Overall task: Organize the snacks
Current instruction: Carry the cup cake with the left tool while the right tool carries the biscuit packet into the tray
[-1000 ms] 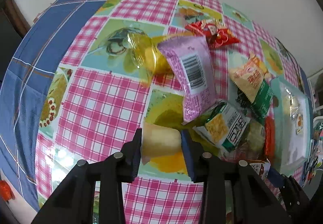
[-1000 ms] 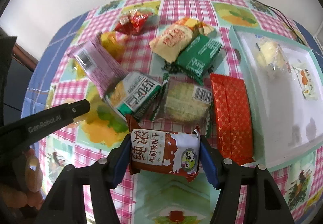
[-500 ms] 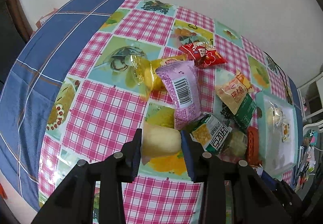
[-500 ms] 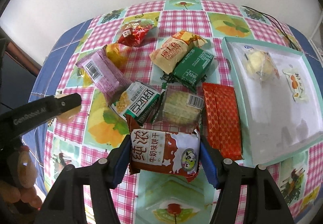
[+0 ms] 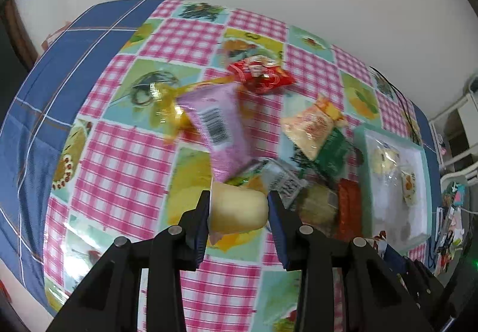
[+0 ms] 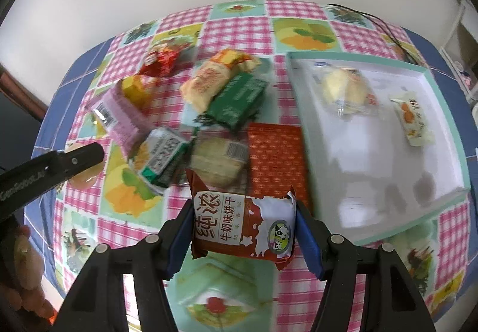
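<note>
Left wrist view: pale bun [image 5: 237,209] clamped in left gripper [image 5: 239,212] | right gripper [image 6: 243,227] closed on milk biscuit packet [image 6: 243,227], held above tablecloth [image 6: 239,30] | tray [image 6: 442,111] judged destination

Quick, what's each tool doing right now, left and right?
Left tool: closed on a pale yellow wrapped bun.
Right tool: closed on a brown-and-white milk biscuit packet.
</note>
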`<state>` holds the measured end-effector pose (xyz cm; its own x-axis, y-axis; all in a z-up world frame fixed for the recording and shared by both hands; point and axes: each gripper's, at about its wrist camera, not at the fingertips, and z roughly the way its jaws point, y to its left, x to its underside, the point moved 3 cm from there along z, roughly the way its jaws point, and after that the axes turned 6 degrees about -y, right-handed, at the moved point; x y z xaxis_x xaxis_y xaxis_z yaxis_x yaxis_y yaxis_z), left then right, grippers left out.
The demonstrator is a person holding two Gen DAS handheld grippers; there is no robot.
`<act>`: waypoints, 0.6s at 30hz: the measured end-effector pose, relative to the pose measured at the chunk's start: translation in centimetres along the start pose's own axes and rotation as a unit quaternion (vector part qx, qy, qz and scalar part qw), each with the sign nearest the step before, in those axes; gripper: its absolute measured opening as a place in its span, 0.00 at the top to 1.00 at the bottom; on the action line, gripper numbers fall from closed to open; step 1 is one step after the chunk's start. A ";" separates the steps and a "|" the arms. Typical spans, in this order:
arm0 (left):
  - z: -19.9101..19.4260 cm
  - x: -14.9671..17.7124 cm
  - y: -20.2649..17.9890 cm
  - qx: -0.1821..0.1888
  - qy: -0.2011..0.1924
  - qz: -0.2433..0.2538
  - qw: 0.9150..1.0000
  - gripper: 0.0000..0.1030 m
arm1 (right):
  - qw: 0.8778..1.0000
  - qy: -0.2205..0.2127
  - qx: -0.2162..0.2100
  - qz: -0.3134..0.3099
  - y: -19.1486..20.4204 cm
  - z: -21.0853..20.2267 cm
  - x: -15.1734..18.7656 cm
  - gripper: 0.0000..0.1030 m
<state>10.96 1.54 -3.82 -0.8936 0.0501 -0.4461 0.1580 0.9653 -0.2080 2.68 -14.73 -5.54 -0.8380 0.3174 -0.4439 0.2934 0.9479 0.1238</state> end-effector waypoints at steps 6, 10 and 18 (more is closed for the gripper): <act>0.2 0.7 -3.8 0.004 0.002 0.037 0.999 0.63 | 1.000 -0.003 0.017 0.023 -3.6 -0.5 -0.2 0.35; 0.4 1.7 -6.5 0.009 0.008 0.064 0.998 0.63 | 0.999 -0.003 0.026 0.037 -6.0 -0.6 -0.2 0.35; 0.3 3.4 -12.6 0.029 0.004 0.137 0.990 0.63 | 0.995 -0.010 0.043 0.084 -11.5 -1.1 -0.2 0.35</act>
<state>6.04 -10.55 -3.00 -0.8173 0.3104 -0.4855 0.4182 0.8991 -0.1292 -1.03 -25.65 -5.89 -0.7643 0.4702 -0.4413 0.4682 0.8752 0.1216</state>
